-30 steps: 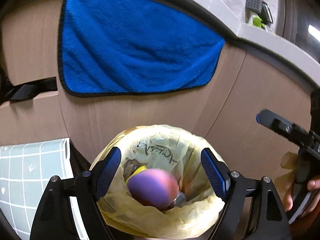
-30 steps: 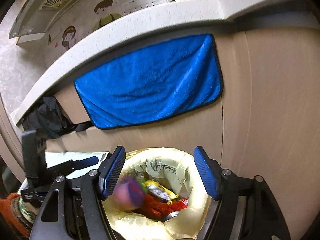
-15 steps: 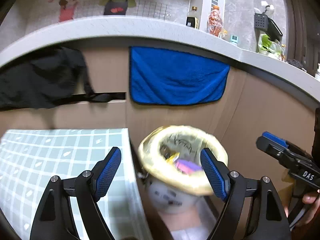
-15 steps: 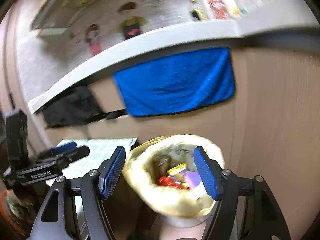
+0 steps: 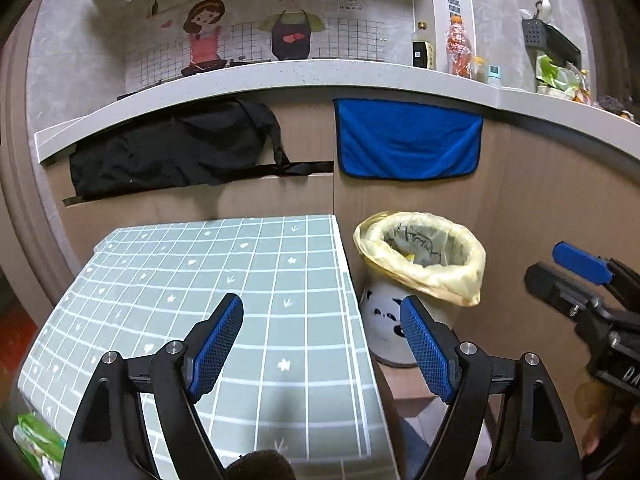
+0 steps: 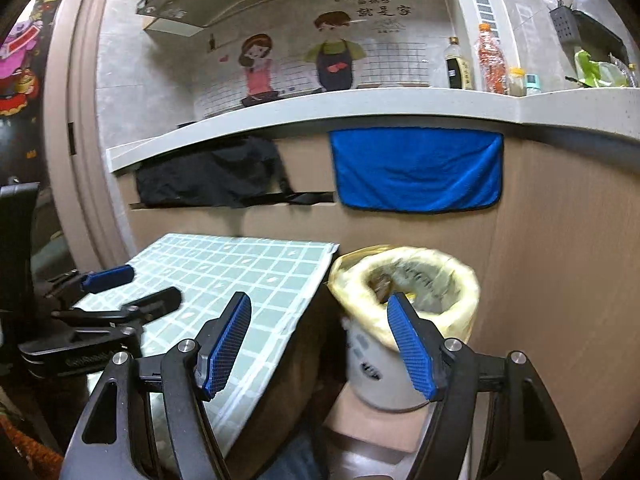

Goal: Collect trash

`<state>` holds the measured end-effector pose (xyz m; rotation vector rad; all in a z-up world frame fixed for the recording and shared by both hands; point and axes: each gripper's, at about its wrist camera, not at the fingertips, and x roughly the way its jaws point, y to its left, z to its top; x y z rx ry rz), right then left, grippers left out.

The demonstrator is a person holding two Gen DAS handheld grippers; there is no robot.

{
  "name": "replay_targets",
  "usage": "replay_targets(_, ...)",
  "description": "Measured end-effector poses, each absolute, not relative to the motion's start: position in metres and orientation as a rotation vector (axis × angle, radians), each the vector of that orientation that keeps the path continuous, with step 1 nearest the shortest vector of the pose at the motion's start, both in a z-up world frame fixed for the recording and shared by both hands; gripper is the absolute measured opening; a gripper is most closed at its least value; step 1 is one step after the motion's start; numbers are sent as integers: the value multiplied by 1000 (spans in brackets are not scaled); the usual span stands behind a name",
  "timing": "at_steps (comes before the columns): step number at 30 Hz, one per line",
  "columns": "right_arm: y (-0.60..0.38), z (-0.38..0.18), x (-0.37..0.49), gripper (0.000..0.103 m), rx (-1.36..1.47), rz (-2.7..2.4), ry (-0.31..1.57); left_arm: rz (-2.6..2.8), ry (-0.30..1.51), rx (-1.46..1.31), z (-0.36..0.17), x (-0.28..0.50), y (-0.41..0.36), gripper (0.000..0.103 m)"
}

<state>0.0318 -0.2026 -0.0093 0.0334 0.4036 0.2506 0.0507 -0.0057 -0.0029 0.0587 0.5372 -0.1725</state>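
both claws are pulling back from the bin [image 5: 420,264]: a second ago we were hovering right over its mouth with a purple ball dropping in, and now it is sitting well ahead of us, just right of the left gripper [image 5: 322,344] and beyond the right finger of the right gripper [image 6: 318,344]. we are holding both pairs of jaws wide apart with nothing between them. the trash is lying inside the yellow liner [image 6: 404,280], only a yellow scrap showing from here. the checked table [image 5: 224,280] is now spreading out under and ahead of the left claw, looking bare. we are judging this drop finished, so we are now looking for more; a green packet [image 5: 36,440] is peeking in at the lower left corner.
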Motion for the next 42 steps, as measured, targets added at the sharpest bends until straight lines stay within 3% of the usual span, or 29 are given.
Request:
replay_targets(13,-183,-6,-1,68,25,245,393,-112,420,37,23,0,19,80)
replay_targets(42,-179,-2,-11,68,30,244,380,-94,407,12,30,-17,22,80)
